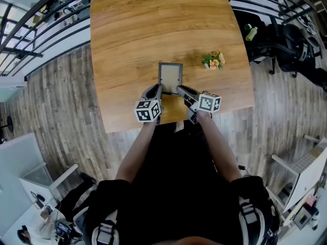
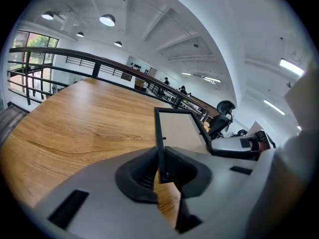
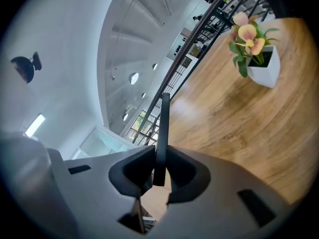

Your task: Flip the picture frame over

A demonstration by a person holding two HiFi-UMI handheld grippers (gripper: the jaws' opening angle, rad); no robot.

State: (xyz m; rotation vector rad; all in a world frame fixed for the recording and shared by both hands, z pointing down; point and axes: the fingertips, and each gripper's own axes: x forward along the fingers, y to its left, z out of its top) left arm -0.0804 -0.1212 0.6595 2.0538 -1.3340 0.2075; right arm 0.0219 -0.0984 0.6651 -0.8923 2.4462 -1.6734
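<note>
1. Jaws on both sides are clamped on the picture frame [image 1: 170, 75]. The left gripper [image 2: 162, 164] pinches its thin left rail close to the near corner. The right gripper [image 3: 159, 167] bites the opposite rail, which shows edge-on between its pads.
2. The picture frame sits over the table [image 1: 133, 29], left of the flower pot [image 1: 213, 61] and a little nearer the person than the flower pot, close to it but apart. Its near end looks lifted off the wood. I cannot tell whether the end level with the flower pot rests on the table.
3. Likeliest trouble, I judge, is a slip. Each grip holds only a narrow strip of rail near a corner, so the frame's weight hangs well beyond the pads. If one hand rolls faster than the other during the flip, the frame could twist and pop out of a grip.
4. A second risk is the flower pot itself. It looks small and light, and a wide turn toward it could let a rail or the right gripper clip it and knock it over.
5. A drop would also matter. The grip is on the person's side of the flower pot, near the table's edge, so a loosened frame could slide off toward the floor rather than land flat on the wood.
</note>
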